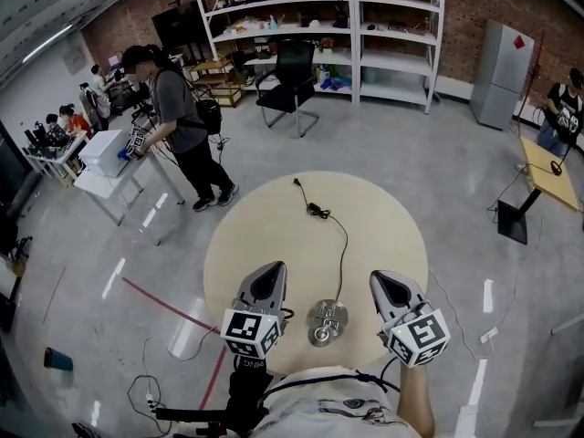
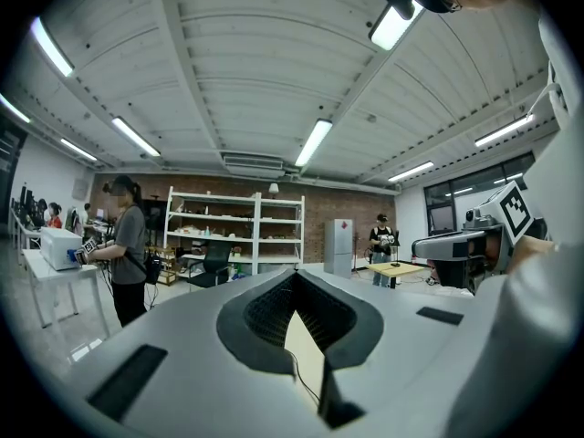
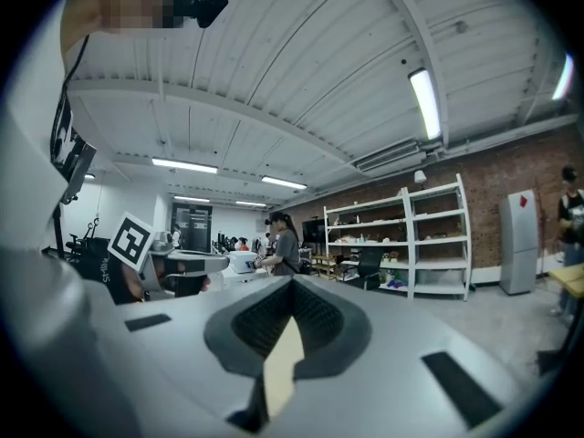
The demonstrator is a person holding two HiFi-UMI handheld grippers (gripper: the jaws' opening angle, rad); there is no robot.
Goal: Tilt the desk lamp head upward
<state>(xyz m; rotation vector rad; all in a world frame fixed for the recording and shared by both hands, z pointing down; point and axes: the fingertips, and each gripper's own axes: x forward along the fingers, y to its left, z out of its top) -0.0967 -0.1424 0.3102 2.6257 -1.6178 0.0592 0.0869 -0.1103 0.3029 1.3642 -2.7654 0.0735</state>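
Note:
In the head view, the desk lamp [image 1: 327, 322] shows as a small silver metal shape near the front edge of the round beige table [image 1: 274, 226]. Its black cord [image 1: 342, 245] runs away across the table to a plug [image 1: 315, 210]. My left gripper [image 1: 273, 266] hovers just left of the lamp with its jaws closed on nothing. Just right of the lamp, my right gripper [image 1: 384, 277] is likewise shut and empty. Neither touches the lamp. Both point level, away from me. In the gripper views, the left gripper [image 2: 294, 279] and right gripper [image 3: 292, 286] show only the table through the notch.
A person [image 1: 182, 126] stands at a white table [image 1: 109, 167] at the back left. An office chair [image 1: 290, 85] and white shelves [image 1: 319, 26] stand behind, with a grey cabinet [image 1: 500, 73] at the back right. A wooden desk [image 1: 547, 173] is at the right.

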